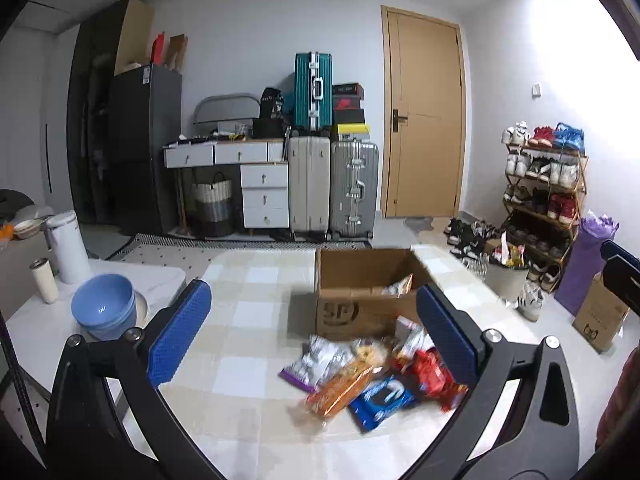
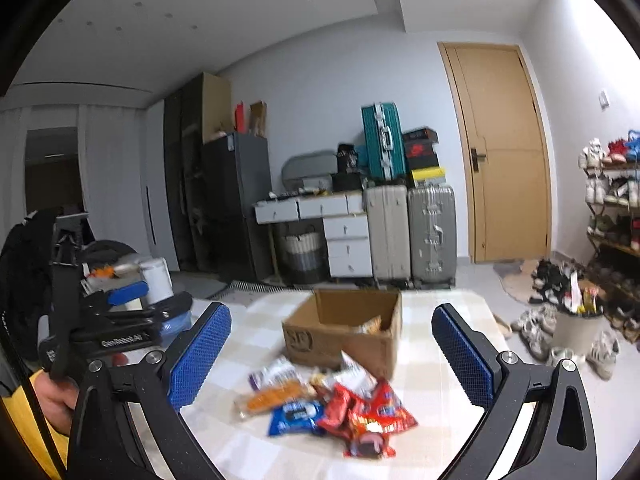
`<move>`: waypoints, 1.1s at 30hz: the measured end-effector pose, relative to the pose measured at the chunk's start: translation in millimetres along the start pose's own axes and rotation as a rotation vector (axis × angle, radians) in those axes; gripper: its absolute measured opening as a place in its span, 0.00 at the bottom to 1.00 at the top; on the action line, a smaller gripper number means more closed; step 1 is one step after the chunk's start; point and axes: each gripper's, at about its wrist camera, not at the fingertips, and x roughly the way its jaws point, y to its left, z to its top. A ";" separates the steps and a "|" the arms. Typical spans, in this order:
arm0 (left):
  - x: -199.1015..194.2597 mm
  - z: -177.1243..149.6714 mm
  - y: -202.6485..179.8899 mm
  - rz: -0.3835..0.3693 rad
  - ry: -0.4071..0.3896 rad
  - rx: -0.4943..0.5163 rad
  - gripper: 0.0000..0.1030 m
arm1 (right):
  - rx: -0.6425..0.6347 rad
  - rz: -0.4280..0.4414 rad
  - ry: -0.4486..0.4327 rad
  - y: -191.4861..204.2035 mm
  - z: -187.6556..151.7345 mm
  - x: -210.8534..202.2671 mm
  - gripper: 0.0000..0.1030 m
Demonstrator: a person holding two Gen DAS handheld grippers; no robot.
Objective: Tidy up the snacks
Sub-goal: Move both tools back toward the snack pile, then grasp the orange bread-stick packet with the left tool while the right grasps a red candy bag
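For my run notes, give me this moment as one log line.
task: organize snacks | left gripper: open, empty | right gripper: open, empty | snack packets: piled on table before cardboard box | box: open, something inside

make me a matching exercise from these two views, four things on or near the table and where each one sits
Things:
1. cardboard box
2. blue snack packet
3. blue bowls
4. left claw

Places:
A. open, nothing between its pads
B. stacked at the table's left edge
C. in the snack pile, before the box
D. behind the snack pile, open on top

Pairs: 1-D, 2-C, 3-B, 4-A
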 end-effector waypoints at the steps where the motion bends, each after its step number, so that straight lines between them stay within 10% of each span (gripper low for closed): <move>1: 4.9 -6.1 2.9 -0.007 0.008 -0.003 0.99 | 0.011 -0.005 0.023 -3.0 -9.2 4.1 0.99; 11: 80.3 -86.7 10.6 -0.041 0.245 -0.041 0.99 | 0.100 -0.010 0.209 -20.4 -67.4 54.0 0.99; 33: 176.3 -130.2 0.7 -0.040 0.422 -0.045 0.99 | 0.244 -0.043 0.463 -62.2 -128.0 144.4 0.99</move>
